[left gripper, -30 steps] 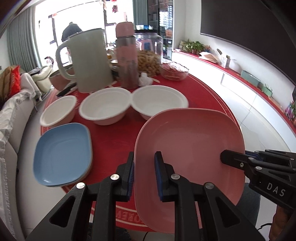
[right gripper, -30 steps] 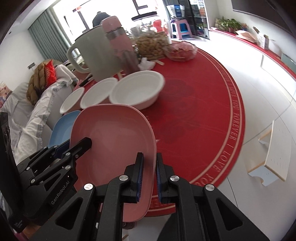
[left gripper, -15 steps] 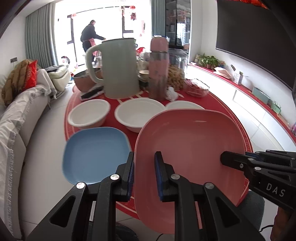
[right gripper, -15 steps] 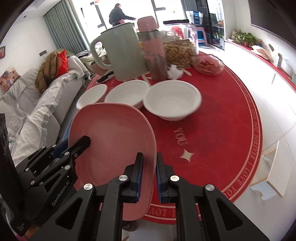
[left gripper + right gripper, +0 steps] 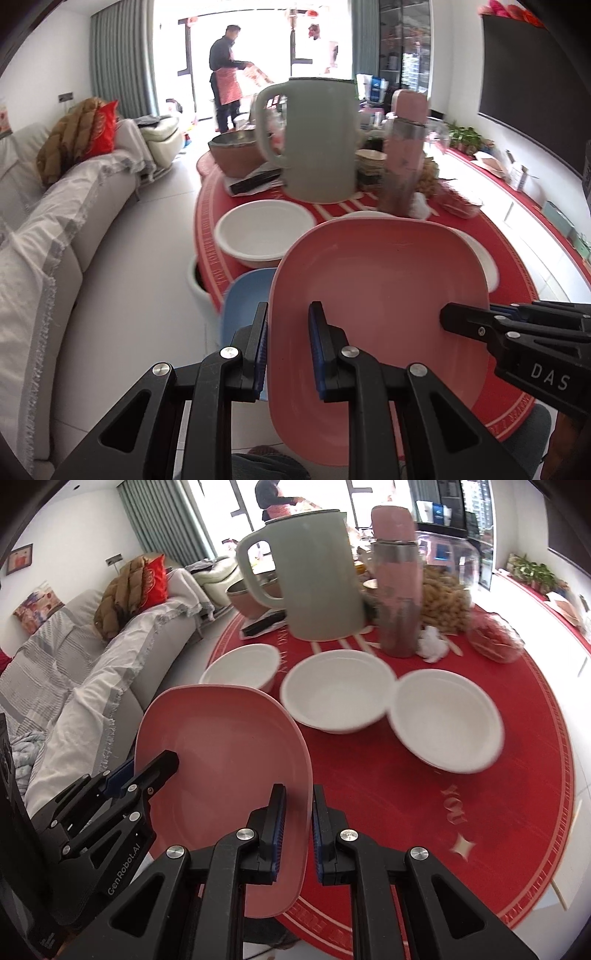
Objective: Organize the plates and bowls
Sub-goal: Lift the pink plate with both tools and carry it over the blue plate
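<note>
- Left claw (image 5: 286,347) and right claw (image 5: 297,829) each clamp opposite rims of a pink plate (image 5: 376,295).
- The plate hangs above a blue plate (image 5: 245,295) at the red tabletop (image 5: 480,794) edge.

Left gripper (image 5: 287,345): matte black angular frame, triangular cut-outs, silver round screws, blue ribbed pads (image 5: 261,338) on finger insides; white "GenRobot.AI" lettering on side. Right gripper (image 5: 298,827): same black build, silver screws, blue pads; white "DAS" marking.
</note>
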Available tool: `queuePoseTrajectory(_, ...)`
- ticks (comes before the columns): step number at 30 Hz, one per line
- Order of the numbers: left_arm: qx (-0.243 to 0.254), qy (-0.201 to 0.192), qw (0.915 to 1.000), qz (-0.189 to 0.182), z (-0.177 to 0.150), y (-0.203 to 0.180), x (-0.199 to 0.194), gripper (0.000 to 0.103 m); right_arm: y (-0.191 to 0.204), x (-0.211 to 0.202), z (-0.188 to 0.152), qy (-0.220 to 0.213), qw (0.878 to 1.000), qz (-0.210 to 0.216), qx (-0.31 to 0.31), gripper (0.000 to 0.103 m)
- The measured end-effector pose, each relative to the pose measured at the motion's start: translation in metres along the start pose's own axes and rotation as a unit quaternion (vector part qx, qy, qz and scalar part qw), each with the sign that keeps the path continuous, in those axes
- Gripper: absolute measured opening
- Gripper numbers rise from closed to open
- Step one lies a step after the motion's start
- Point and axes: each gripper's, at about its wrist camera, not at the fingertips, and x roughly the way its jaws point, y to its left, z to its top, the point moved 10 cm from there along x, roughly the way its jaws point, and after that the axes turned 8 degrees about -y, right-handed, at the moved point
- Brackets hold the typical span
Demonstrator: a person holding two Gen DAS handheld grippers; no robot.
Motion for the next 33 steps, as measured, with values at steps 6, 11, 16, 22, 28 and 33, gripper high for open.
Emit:
queuePoseTrajectory(6, -0.015, 0.011, 0.9997, 0.015, 0.0, 0.024, 0.014, 0.021, 0.016, 0.023, 0.006, 0.015, 1.0, 0.011, -0.002, 0.015)
queuePoseTrajectory(11, -0.02, 0.018, 0.9995, 0.02, 0.002, 0.035, 0.023, 0.021, 0.024, 0.035, 0.01, 0.023, 1.0, 0.014, -0.005, 0.015)
queuePoseTrajectory(16, -0.022, 0.027, 0.9991, 0.026, 0.0, 0.04, 0.032, 0.021, 0.026, 0.05, 0.01, 0.034, 0.999, 0.017, 0.002, 0.015)
queuePoseTrajectory(22, -0.024, 0.041, 0.9986, 0.022, -0.004, 0.043, 0.044, 0.021, 0.023, 0.061, 0.009, 0.044, 0.999, 0.014, 0.005, 0.016)
queuePoseTrajectory(28, -0.023, 0.045, 0.9985, 0.022, -0.006, 0.042, 0.051, 0.021, 0.02, 0.069, 0.008, 0.051, 0.999, 0.01, 0.008, 0.016)
queuePoseTrajectory(33, -0.022, 0.046, 0.9986, 0.018, -0.005, 0.042, 0.054, 0.021, 0.016, 0.073, 0.009, 0.052, 0.998, 0.013, 0.014, 0.016)
